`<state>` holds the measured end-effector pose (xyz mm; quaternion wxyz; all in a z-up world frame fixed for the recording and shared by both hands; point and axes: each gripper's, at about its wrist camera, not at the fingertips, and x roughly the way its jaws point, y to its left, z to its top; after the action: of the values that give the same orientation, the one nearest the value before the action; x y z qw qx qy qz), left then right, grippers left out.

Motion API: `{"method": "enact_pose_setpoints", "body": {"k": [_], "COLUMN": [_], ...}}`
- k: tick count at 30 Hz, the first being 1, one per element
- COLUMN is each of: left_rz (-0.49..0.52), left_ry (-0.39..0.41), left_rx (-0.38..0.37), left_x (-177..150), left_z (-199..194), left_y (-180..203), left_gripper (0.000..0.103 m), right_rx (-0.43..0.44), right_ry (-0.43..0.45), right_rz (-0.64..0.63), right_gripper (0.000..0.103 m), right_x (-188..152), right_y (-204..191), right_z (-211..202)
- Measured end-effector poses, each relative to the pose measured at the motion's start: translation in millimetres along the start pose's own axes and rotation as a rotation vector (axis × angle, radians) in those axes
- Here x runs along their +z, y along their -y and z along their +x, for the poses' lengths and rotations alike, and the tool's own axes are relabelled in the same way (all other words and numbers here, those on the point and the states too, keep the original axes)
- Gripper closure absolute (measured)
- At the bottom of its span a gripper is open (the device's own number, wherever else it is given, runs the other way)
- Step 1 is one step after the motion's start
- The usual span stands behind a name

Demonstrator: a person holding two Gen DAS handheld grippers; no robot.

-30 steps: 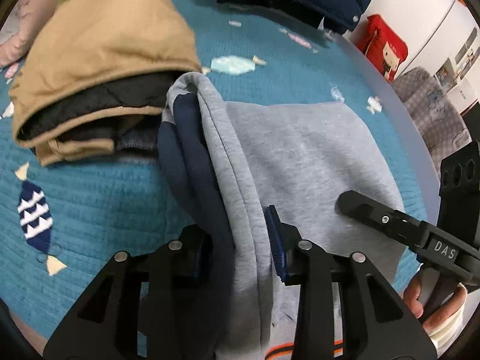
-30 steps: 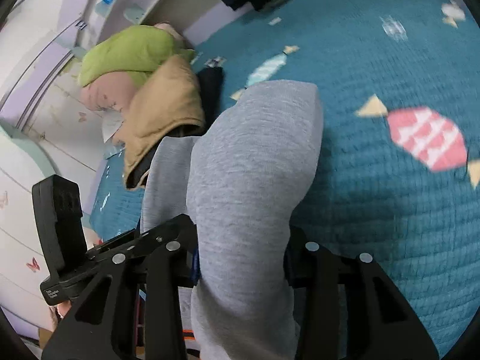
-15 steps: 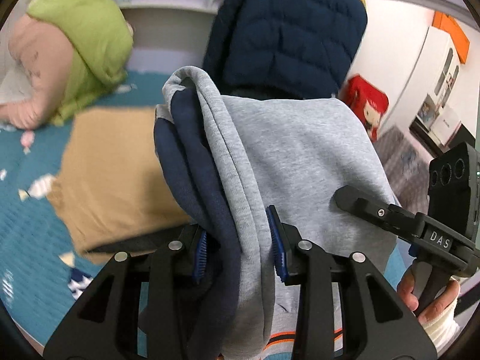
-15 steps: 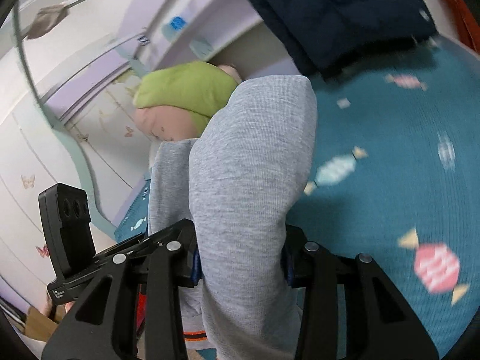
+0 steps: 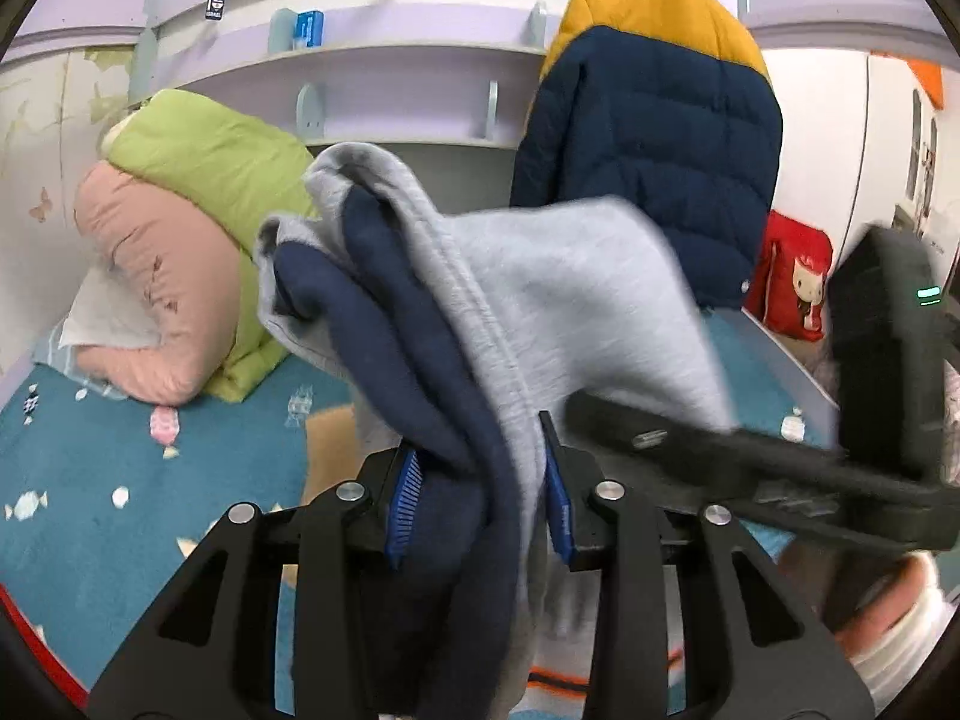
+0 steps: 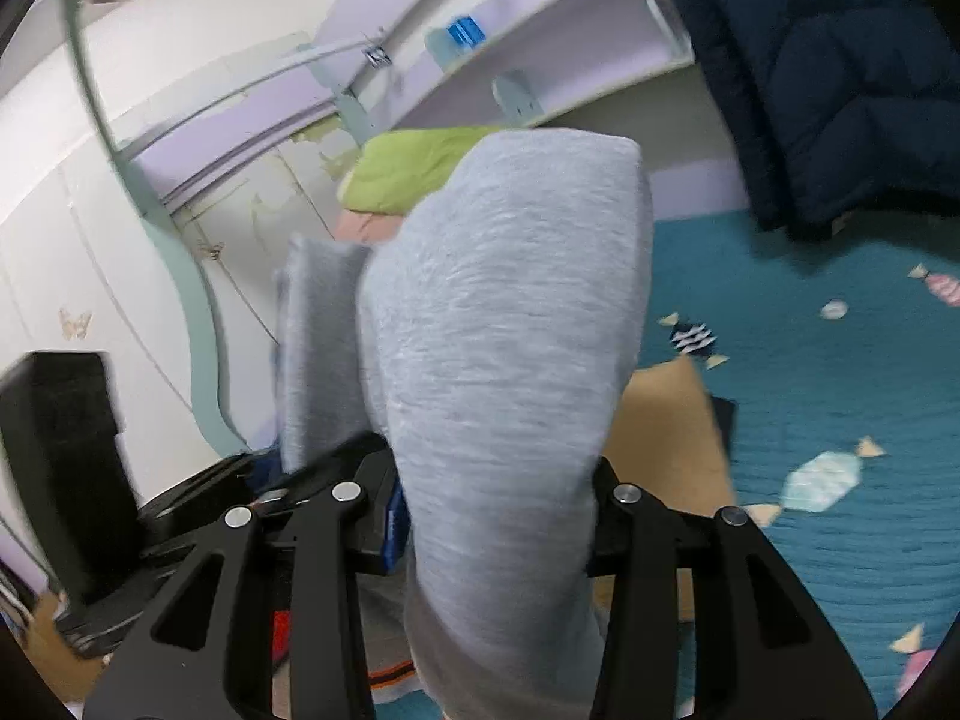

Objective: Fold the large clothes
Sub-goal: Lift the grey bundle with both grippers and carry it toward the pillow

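A grey sweatshirt (image 5: pixel 558 300) with a navy lining (image 5: pixel 420 372) hangs bunched in the air above the teal bedspread (image 5: pixel 90 510). My left gripper (image 5: pixel 483 498) is shut on a thick fold of its grey and navy layers. In the right wrist view the same sweatshirt (image 6: pixel 504 330) rises as a thick grey roll from my right gripper (image 6: pixel 495 516), which is shut on it. An orange stripe shows at its lower edge. The right gripper's black body (image 5: pixel 780 468) lies close on the right of the left wrist view, with a hand below it.
A folded tan jacket (image 6: pixel 672 420) lies on the bedspread beneath the sweatshirt. Green and pink bedding (image 5: pixel 198 192) is piled at the back left. A navy and yellow puffer jacket (image 5: pixel 648 120) hangs by the lilac shelf (image 5: pixel 390 60). A red bag (image 5: pixel 792 282) stands at the right.
Both grippers have risen and carried the sweatshirt up off the bedspread. The views have tipped from the bed surface toward the shelf, wall and hanging jacket. Both grips have held.
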<state>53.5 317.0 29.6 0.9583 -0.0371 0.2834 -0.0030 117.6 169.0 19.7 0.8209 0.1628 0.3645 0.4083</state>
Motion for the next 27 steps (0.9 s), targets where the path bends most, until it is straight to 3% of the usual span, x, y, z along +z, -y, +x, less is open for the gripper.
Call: {"method": "enact_pose_setpoints", "body": {"k": [3,6,10,12,13,14,16,17,21,22,24,26,27], "left_rz": [0.009,-0.033,-0.07,-0.097,-0.084,-0.045,0.013,0.015,-0.055,-0.068,-0.135,-0.223,-0.243], "left_ry": [-0.027,-0.133,-0.26,-0.332,-0.379,-0.425,-0.397,-0.353,-0.351,-0.358,-0.345,-0.268,-0.228], "left_rx": [0.029,-0.002,-0.058,-0.004,0.049,0.113,0.174,0.169,0.092,0.062,0.02,0.02,0.011], "left_x": [8,6,-24,-47,-62,-78,-92,-96,-89,-85,-78,-73,-68], "left_z": [18,53,115,159,184,208,220,220,215,209,191,163,152], "left_y": [-29,-59,-81,-90,-92,-90,-86,-87,-104,-111,-127,-145,-150], "left_gripper": [0.068,0.068,0.068,0.068,0.068,0.068,0.066,0.065,0.063,0.059,0.048,0.031,0.028], "right_rx": [0.004,-0.115,-0.338,-0.465,-0.497,-0.464,-0.346,-0.321,-0.326,-0.311,-0.305,-0.316,-0.323], "right_ry": [-0.063,-0.105,-0.212,-0.256,-0.307,-0.322,-0.27,-0.257,-0.264,-0.209,-0.125,-0.041,-0.025], "right_rz": [0.058,0.02,-0.043,-0.175,-0.165,-0.081,0.077,0.105,0.111,0.104,0.087,0.057,0.037], "right_gripper": [0.064,0.062,0.055,0.051,0.049,0.044,0.042,0.042,0.039,0.038,0.022,0.015,0.015], "right_x": [13,24,27,5,-8,-15,-18,-18,-16,-10,2,12,17], "right_y": [5,3,28,45,65,86,113,118,109,101,83,72,68], "right_z": [44,78,146,182,200,205,193,185,151,130,109,80,73]}}
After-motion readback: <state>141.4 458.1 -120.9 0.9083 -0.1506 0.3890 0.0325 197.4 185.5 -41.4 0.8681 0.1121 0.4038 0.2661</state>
